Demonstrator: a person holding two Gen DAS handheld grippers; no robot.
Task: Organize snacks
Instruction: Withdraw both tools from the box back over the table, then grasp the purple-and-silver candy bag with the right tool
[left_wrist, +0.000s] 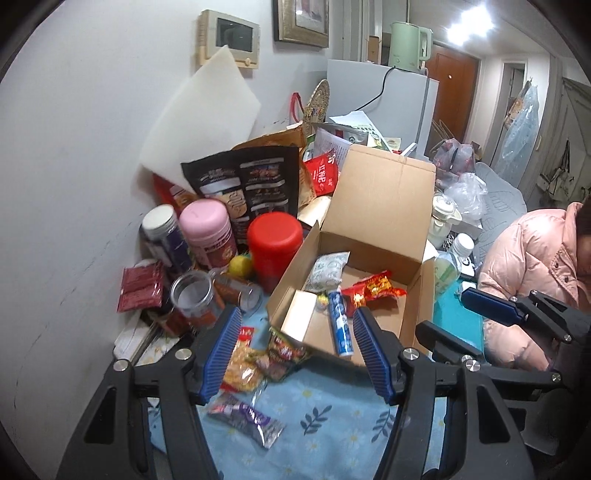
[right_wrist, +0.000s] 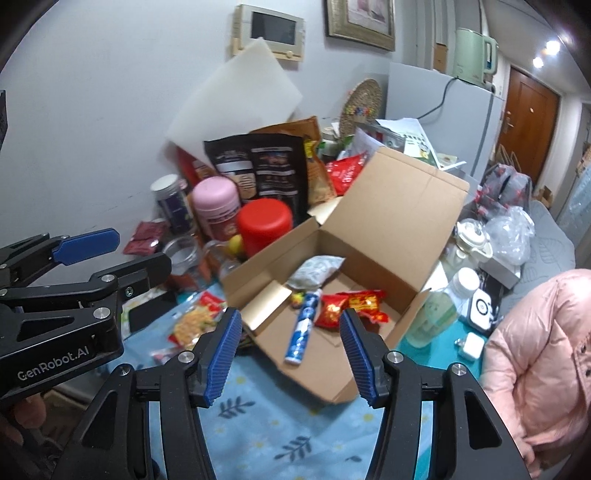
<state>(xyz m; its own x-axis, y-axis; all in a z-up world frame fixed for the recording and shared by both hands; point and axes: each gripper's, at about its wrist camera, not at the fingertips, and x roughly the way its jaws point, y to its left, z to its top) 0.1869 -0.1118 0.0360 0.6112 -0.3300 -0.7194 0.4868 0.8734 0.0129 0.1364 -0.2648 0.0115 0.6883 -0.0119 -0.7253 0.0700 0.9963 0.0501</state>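
Observation:
An open cardboard box (left_wrist: 376, 206) (right_wrist: 399, 206) sits on a blue floral cloth (right_wrist: 258, 417). Inside it lie a blue-white tube (left_wrist: 340, 325) (right_wrist: 303, 328), red snack packets (left_wrist: 373, 290) (right_wrist: 351, 304) and a white-green pouch (left_wrist: 327, 273) (right_wrist: 314, 271). Left of the box, on the cloth, lie a yellow snack packet (left_wrist: 243, 369) (right_wrist: 192, 325), a dark packet (left_wrist: 284, 352) and a purple packet (left_wrist: 247, 413). My left gripper (left_wrist: 295, 350) hangs open and empty above the box's near left corner. My right gripper (right_wrist: 291, 354) hangs open and empty above the box's front edge.
A red canister (left_wrist: 275, 247), a pink jar (left_wrist: 210, 232), a black bag (left_wrist: 247, 188) and other jars crowd the wall behind the box. A clear bottle (right_wrist: 436, 314) and white items stand right of it. A person in a pink jacket (left_wrist: 535, 266) sits at the right.

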